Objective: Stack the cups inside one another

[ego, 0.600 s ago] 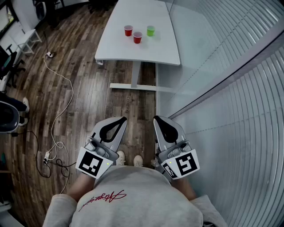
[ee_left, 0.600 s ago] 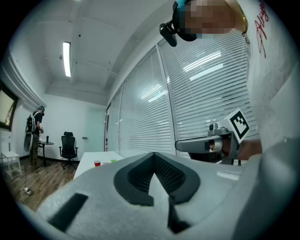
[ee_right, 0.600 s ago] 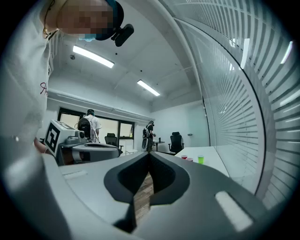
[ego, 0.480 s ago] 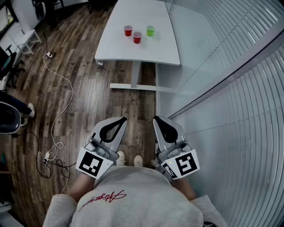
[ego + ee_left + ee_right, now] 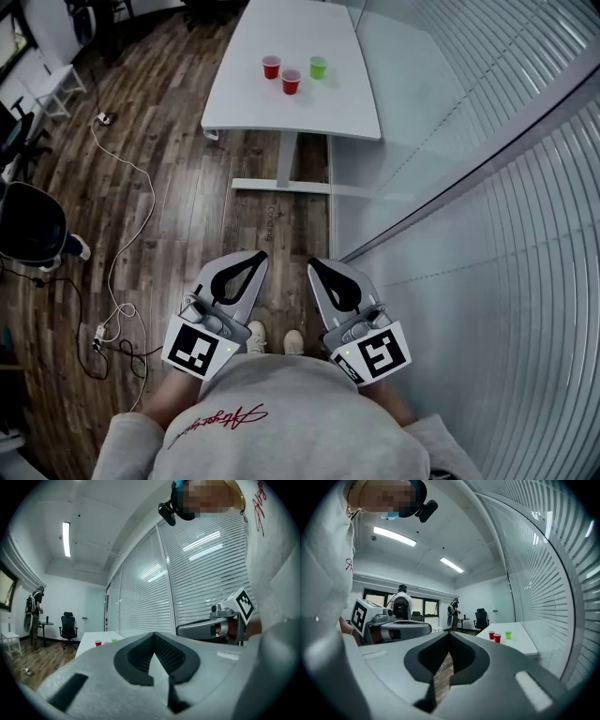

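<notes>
- Head view: left claw (image 5: 257,253) and right claw (image 5: 313,263) are hanging level, side by side, over the wooden floor (image 5: 187,206), both clenched and empty.
- Far red cup (image 5: 271,66), near red cup (image 5: 291,81) and green cup (image 5: 319,66) are standing upright and unstacked on the white bench (image 5: 281,117), well apart from both claws.
- Left gripper view: left claw (image 5: 153,633) jaws are meeting at the tips, gripping nothing; the green cup (image 5: 114,641) is showing small on the bench (image 5: 87,649) far ahead.
- Right gripper view: right claw (image 5: 449,633) jaws are pressing together, gripping nothing; all three cups are standing on the bench (image 5: 522,644) ahead, to the right.
</notes>
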